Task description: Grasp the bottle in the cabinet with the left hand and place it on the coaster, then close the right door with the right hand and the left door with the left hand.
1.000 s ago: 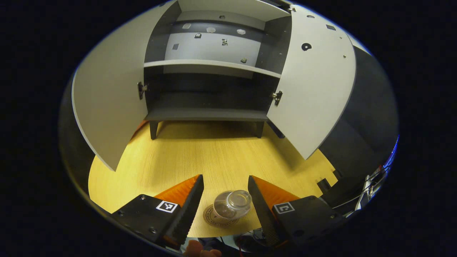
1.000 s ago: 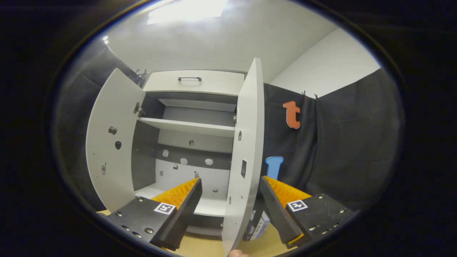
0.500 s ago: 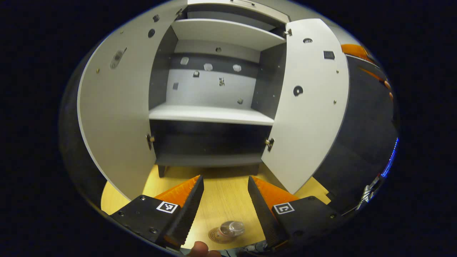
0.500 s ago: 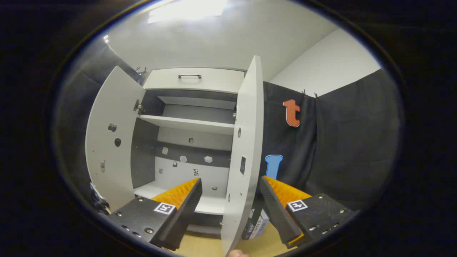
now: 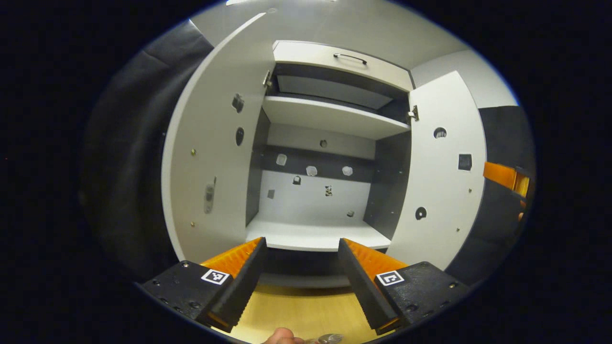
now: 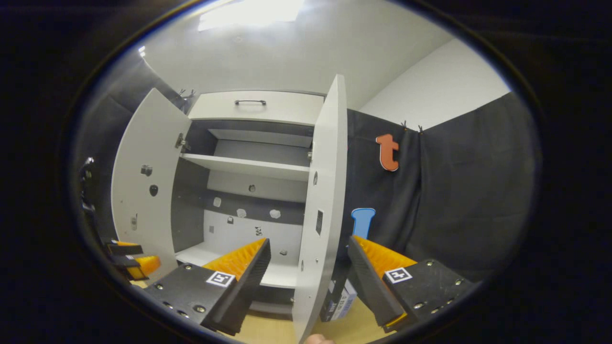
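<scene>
Left gripper view is facing the white two-door cabinet with dark inner walls (image 5: 330, 119). At left of the frame the white left door (image 5: 210, 157) is standing swung wide; at right the white right door (image 5: 442, 177) is hanging open too. The left gripper (image 5: 300, 282) is sitting at lower centre with its fingers spread apart and nothing between them. Below it, at the bottom edge, a sliver of the clear bottle (image 5: 330, 338) is showing on the light wooden tabletop (image 5: 306, 310), beside a fingertip (image 5: 282, 336); the coaster cannot be made out.

Right gripper view is showing the left gripper (image 6: 131, 260) at lower left of the frame. At centre the right door (image 6: 322, 210) is standing edge-on between the spread fingers of the right gripper (image 6: 308, 279), blocking its line into the cabinet (image 6: 253, 110); whether either finger is touching it cannot be told. A small blue-and-white box (image 6: 340, 300) is standing behind the door; its printing is too small to read.
</scene>
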Tool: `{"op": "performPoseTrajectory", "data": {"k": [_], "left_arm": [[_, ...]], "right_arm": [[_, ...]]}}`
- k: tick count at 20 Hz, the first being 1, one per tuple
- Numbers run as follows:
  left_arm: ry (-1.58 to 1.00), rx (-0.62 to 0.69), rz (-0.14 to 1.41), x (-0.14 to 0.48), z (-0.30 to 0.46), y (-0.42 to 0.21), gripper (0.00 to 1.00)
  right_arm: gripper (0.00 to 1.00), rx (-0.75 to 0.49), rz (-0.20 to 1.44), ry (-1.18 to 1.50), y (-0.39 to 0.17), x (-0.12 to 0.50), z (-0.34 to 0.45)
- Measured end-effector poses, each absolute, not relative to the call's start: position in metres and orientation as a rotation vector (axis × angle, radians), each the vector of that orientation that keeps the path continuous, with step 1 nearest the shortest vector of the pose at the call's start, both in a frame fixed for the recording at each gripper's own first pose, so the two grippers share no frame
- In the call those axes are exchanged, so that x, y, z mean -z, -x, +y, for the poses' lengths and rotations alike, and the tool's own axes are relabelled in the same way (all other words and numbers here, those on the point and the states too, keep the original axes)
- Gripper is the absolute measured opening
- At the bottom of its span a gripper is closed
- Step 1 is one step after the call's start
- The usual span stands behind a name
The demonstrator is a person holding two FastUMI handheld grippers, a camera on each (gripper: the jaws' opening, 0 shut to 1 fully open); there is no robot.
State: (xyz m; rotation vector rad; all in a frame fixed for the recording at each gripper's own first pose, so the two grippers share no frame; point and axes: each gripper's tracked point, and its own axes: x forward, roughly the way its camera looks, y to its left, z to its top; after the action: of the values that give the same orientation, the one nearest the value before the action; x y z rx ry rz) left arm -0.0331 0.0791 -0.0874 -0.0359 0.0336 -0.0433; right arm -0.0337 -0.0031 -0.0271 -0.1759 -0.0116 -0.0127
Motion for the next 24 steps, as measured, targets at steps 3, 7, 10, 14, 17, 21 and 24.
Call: {"op": "performPoseTrajectory", "data": {"k": [3,7,10,14,17,21,24], "left_arm": [[0.007,-0.032,-0.022,0.059,0.103,0.034,0.96],[-0.029,-0.099,-0.076,0.032,0.126,0.04,0.91],[-0.014,-0.122,-0.096,0.023,0.133,0.043,0.95],[-0.01,-0.149,-0.108,0.019,0.142,0.045,0.95],[-0.013,-0.161,-0.108,0.02,0.146,0.046,0.95],[-0.006,-0.17,-0.104,0.022,0.149,0.045,0.95],[0.003,-0.181,-0.099,0.026,0.154,0.045,0.95]], "right_arm": [[0.98,0.018,-0.015,0.175,0.031,0.026,-0.005],[0.98,0.026,-0.015,0.176,0.027,0.027,-0.009],[0.98,0.044,-0.019,0.188,0.025,0.027,-0.016],[0.98,0.136,-0.044,0.226,0.021,0.022,-0.046],[0.98,0.202,-0.055,0.227,0.022,0.02,-0.067],[0.95,0.194,-0.064,0.191,0.018,0.022,-0.069],[0.95,0.205,-0.097,0.193,0.02,0.013,-0.071]]}}
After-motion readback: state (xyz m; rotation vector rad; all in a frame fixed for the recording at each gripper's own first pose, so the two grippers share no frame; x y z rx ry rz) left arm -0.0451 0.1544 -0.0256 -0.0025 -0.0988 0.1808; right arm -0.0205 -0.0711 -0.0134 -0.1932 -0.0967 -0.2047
